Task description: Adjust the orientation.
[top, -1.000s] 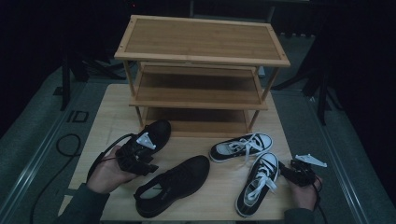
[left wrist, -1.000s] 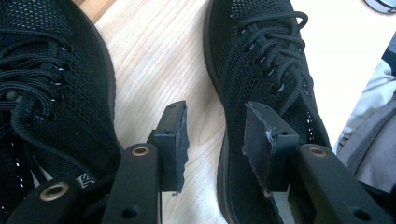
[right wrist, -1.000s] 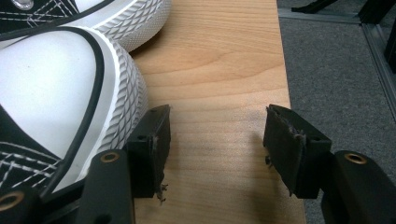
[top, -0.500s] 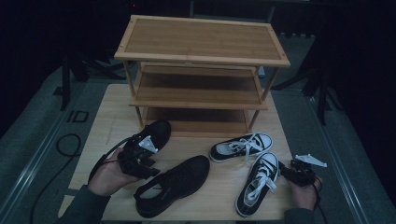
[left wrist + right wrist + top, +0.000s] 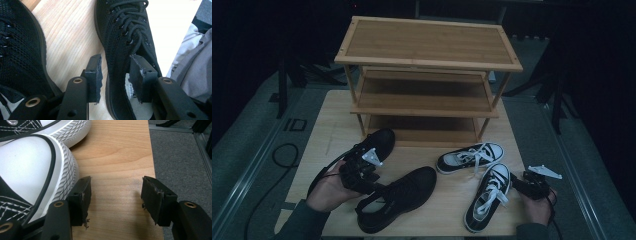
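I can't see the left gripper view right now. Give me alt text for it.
The left gripper straddles the side wall of a black lace-up shoe near its opening, one jaw outside, one inside over the insole; its jaws have just been closing, and the pads do not clearly press yet. A second black shoe lies left on the wooden table.

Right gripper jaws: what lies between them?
Bare wooden table; the right gripper stands open beside the white toe of the black-and-white sneaker, as the right gripper view shows.
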### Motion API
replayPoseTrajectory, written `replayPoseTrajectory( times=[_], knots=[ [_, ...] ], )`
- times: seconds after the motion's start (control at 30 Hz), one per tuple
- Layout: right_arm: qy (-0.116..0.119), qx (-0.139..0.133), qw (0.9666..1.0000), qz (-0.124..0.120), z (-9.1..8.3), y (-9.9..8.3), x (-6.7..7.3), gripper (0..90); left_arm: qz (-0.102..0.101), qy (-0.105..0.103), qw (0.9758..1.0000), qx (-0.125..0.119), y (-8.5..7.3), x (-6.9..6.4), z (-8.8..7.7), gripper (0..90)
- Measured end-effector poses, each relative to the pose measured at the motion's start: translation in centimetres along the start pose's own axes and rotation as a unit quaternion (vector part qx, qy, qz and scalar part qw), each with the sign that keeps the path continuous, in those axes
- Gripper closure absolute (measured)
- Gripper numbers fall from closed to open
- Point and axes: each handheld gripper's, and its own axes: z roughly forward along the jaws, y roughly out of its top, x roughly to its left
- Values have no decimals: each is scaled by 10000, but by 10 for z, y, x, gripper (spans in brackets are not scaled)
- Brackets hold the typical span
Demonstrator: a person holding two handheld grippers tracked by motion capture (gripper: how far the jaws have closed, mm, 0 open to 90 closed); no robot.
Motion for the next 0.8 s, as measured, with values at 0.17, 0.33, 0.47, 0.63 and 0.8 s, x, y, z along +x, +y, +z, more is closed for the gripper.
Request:
replayPoseTrajectory(
  times=[0.17, 0.33, 0.47, 0.63, 0.8],
  knots=[
    [1, 0, 10000, 0, 0, 0, 0, 410, 25, -76, 10000, 34, 0, 0, 3, 695],
    [-1, 0, 10000, -1, 0, 0, 0, 410, 83, -90, 9999, 36, 0, -3, 4, 685],
    [0, 0, 10000, 0, 0, 0, 0, 410, 86, -89, 9999, 43, 0, -4, 4, 680],
    [1, -1, 10000, -1, 0, 0, 0, 410, 144, -103, 9998, 91, 1, -5, 4, 679],
    [1, 0, 10000, 0, 0, 0, 0, 409, 151, -83, 9996, 208, 1, -5, 12, 681]
  ],
)
